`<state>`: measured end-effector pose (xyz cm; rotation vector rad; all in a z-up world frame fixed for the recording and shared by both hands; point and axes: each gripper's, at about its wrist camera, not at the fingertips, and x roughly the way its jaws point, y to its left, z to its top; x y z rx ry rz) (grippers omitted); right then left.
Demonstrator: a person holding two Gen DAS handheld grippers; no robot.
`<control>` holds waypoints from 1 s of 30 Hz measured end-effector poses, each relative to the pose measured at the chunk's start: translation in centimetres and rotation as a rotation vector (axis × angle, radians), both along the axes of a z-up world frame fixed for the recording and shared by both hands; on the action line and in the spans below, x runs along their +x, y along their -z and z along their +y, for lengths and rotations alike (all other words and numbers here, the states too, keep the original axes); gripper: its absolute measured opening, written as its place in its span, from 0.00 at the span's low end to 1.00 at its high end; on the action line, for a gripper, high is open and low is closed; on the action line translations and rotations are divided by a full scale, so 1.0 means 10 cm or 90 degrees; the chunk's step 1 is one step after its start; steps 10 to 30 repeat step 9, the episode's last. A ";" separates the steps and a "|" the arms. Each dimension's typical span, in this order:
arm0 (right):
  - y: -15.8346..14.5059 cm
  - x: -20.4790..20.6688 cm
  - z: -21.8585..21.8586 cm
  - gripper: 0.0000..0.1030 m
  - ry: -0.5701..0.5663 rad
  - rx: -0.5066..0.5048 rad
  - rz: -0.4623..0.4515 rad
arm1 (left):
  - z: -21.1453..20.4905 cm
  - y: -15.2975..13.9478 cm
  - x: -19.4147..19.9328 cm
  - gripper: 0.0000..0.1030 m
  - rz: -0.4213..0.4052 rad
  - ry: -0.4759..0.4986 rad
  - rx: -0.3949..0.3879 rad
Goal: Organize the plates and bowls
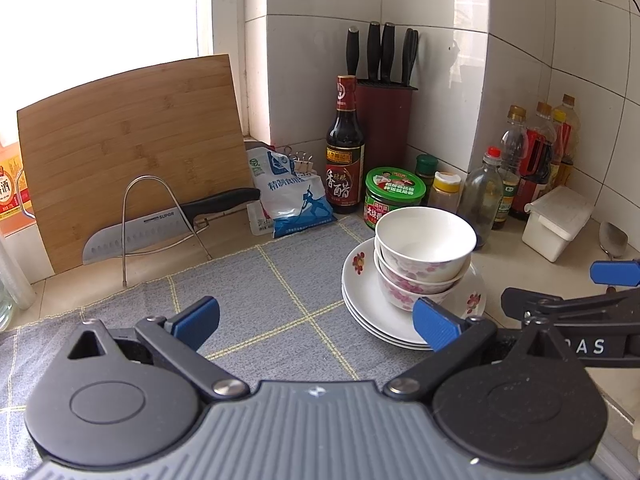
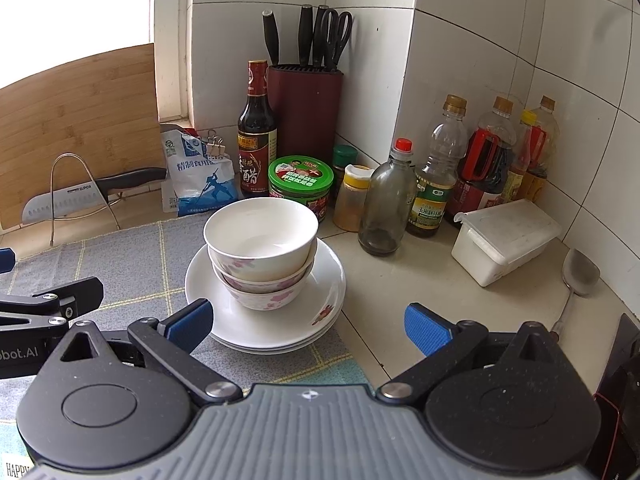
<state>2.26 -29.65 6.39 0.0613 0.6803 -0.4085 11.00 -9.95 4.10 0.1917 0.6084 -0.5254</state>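
Daylight floods in from the window point(image 1: 100, 12) up-left of both tongs, blown out to pure white. Scene bright, shadows soft. Glare streaks on the wall tiles point(image 2: 472, 80) ahead-right. Heavy fisheye bending at edges, tile lines curve. Dark vignette in upper-right corners. Focus sharp mid-frame, slightly soft near edges.

Kitchen corner, daylight from the left.
White tiled walls point(image 2: 472, 20) with dark grout meet in a corner behind the beige tabletop point(image 2: 420, 276). A bright window point(image 1: 100, 12) at left is overexposed. A grey checked cloth point(image 1: 256, 292) covers part of the tabletop; a cutting board point(image 1: 132, 136) leans below the window.
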 end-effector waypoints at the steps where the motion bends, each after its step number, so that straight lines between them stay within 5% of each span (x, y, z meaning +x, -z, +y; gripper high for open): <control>1: 0.00 0.00 0.00 1.00 0.000 0.000 -0.001 | 0.00 0.00 0.00 0.99 0.000 0.000 -0.001; 30: -0.01 0.00 0.00 1.00 0.001 -0.002 -0.002 | 0.01 0.00 0.00 0.99 0.000 0.001 -0.001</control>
